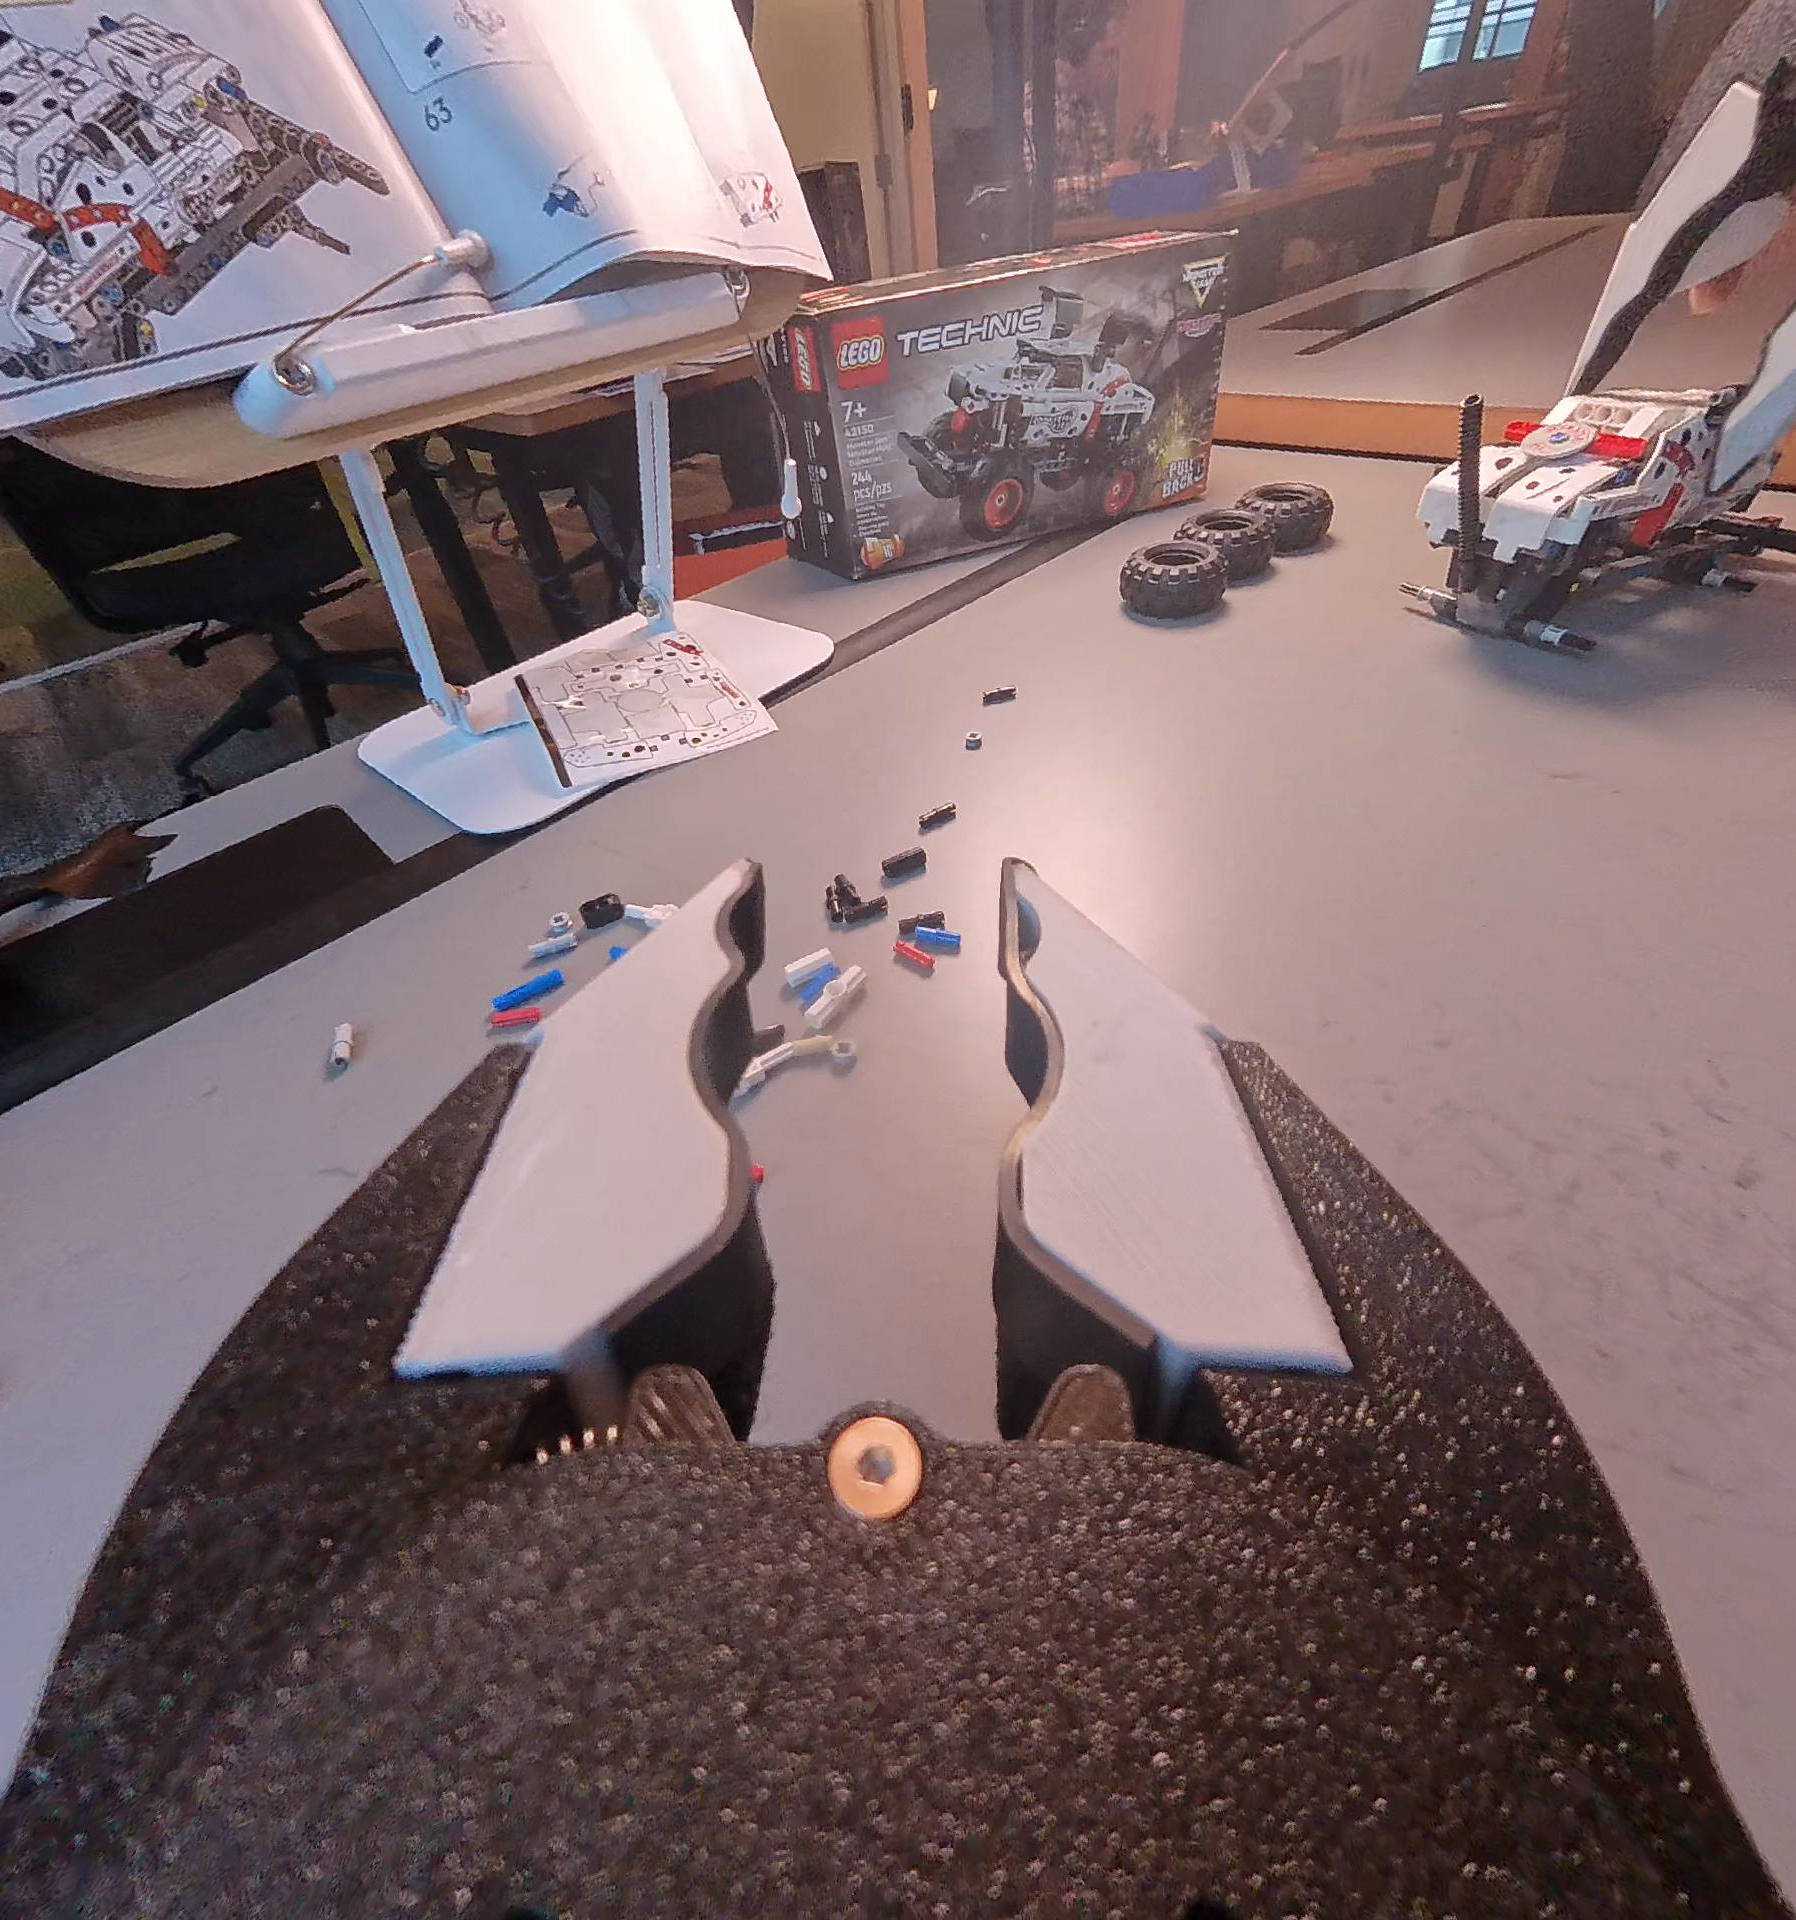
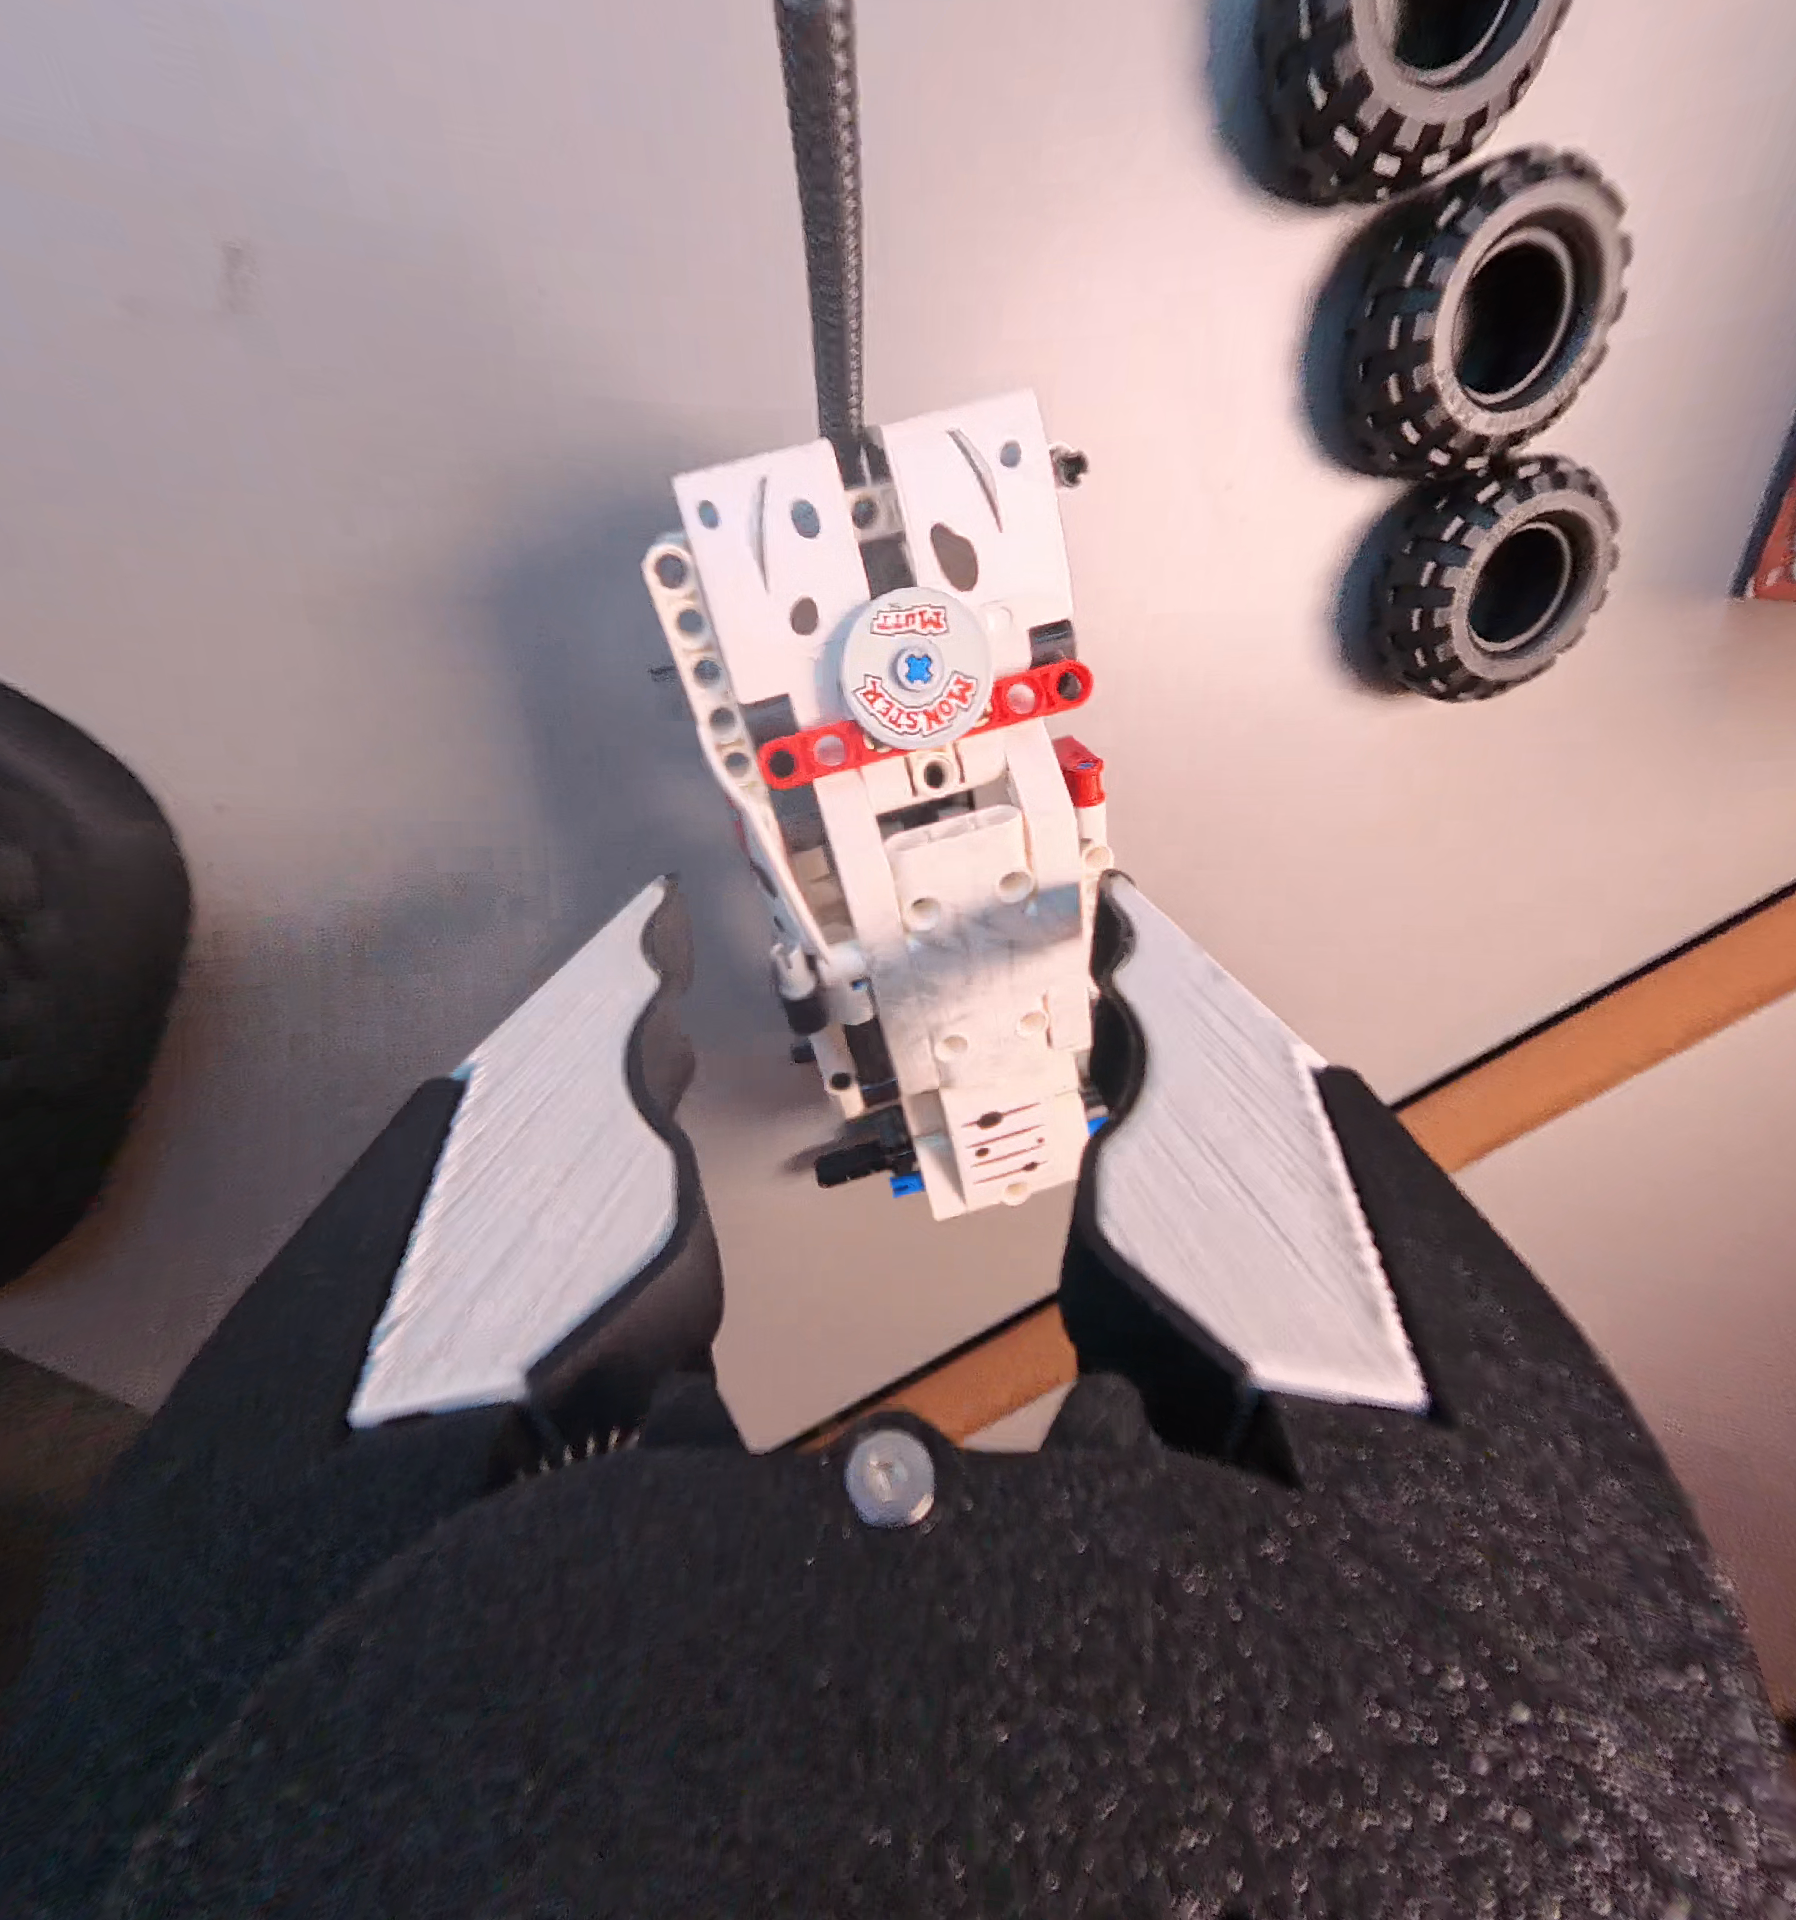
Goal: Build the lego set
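Observation:
The partly built white truck model with black spots, a red beam and an upright black ribbed rod stands on the grey table at the far right. In the right wrist view the model lies between my right gripper's fingers. My right gripper is open; its right fingertip is against the model's side and its left is apart. It also shows in the left wrist view. My left gripper is open and empty, low over several small loose black, blue, red and white pieces.
Three black tyres lie in a row by the set's box; they also show in the right wrist view. An open instruction booklet rests on a white stand with a sticker sheet. A wooden table edge is near the model. Across from one pair of fingers to the other is roughly 40 centimeters.

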`<action>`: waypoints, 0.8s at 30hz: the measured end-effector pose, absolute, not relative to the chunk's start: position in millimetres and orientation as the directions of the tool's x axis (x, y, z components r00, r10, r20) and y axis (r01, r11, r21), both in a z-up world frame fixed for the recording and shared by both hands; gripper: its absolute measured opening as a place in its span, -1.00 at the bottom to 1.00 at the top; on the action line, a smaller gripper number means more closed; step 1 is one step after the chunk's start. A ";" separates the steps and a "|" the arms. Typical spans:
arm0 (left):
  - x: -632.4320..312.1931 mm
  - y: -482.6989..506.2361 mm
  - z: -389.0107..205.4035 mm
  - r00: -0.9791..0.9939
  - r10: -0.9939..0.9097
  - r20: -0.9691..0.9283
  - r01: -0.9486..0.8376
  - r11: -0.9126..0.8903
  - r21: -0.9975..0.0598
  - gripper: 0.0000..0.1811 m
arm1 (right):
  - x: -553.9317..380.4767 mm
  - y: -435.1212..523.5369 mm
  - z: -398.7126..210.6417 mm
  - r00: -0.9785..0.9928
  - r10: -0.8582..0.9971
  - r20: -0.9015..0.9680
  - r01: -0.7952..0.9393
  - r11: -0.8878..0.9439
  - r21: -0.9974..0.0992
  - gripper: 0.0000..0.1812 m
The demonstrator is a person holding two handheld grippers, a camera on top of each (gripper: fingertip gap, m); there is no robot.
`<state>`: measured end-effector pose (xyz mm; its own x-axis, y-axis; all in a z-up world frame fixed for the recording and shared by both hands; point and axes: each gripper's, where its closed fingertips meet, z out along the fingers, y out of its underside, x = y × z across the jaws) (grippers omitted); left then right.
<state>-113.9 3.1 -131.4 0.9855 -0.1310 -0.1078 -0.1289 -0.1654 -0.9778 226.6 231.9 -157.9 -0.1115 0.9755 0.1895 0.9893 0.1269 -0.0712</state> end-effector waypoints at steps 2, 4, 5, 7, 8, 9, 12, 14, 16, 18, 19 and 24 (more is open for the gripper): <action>-111.2 2.3 -131.4 0.983 -0.140 -0.117 -0.140 -0.166 -0.976 -0.51 | 223.4 237.2 -163.9 -0.167 0.963 0.212 0.985 0.174 -0.012 -0.28; -110.2 1.2 -131.8 0.981 -0.142 -0.130 -0.154 -0.170 -0.973 -0.51 | 220.8 237.4 -162.8 -0.314 0.924 0.219 0.949 0.311 0.051 -0.31; -110.3 0.9 -131.6 0.981 -0.141 -0.136 -0.159 -0.170 -0.973 -0.51 | 219.9 237.1 -162.1 -0.426 0.874 0.234 0.905 0.416 0.092 -0.31; -110.9 0.8 -131.8 0.981 -0.138 -0.138 -0.161 -0.172 -0.972 -0.51 | 222.1 236.7 -159.8 -0.673 0.692 0.261 0.739 0.634 0.228 -0.31; -111.1 0.9 -132.4 0.981 -0.138 -0.137 -0.160 -0.174 -0.972 -0.51 | 226.0 238.7 -158.1 -0.803 0.537 0.258 0.595 0.729 0.337 -0.31; -111.2 1.0 -133.1 0.981 -0.138 -0.135 -0.159 -0.177 -0.971 -0.51 | 229.0 243.3 -155.8 -0.898 0.364 0.246 0.439 0.776 0.453 -0.31; -109.9 1.3 -133.8 0.981 -0.143 -0.133 -0.158 -0.181 -0.971 -0.51 | 241.3 254.4 -148.3 -0.970 0.114 0.215 0.224 0.760 0.610 -0.23; -108.5 1.4 -134.0 0.980 -0.150 -0.133 -0.160 -0.181 -0.970 -0.51 | 259.8 263.2 -134.2 -0.935 0.243 0.258 0.352 0.726 0.591 -0.16; -106.8 1.9 -134.4 0.979 -0.158 -0.127 -0.155 -0.182 -0.971 -0.51 | 278.3 261.7 -122.7 -0.746 0.580 0.327 0.665 0.618 0.419 -0.17; -105.2 3.0 -136.1 0.979 -0.166 -0.118 -0.149 -0.187 -0.971 -0.51 | 266.1 252.8 -116.9 -0.285 0.904 0.320 0.958 0.282 0.057 -0.10; -104.4 3.6 -137.0 0.979 -0.170 -0.117 -0.149 -0.190 -0.970 -0.51 | 252.5 244.8 -114.9 -0.002 0.982 0.188 0.991 0.028 -0.132 -0.08; -101.6 2.4 -137.0 0.977 -0.177 -0.122 -0.156 -0.193 -0.969 -0.51 | 237.4 263.9 -141.7 0.594 0.795 -0.122 0.747 -0.601 -0.282 0.12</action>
<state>-101.6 2.4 -137.0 0.9767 -0.1769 -0.1218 -0.1558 -0.1928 -0.9688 237.4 263.9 -141.7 0.5939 0.7953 -0.1215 0.7475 -0.6013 -0.2824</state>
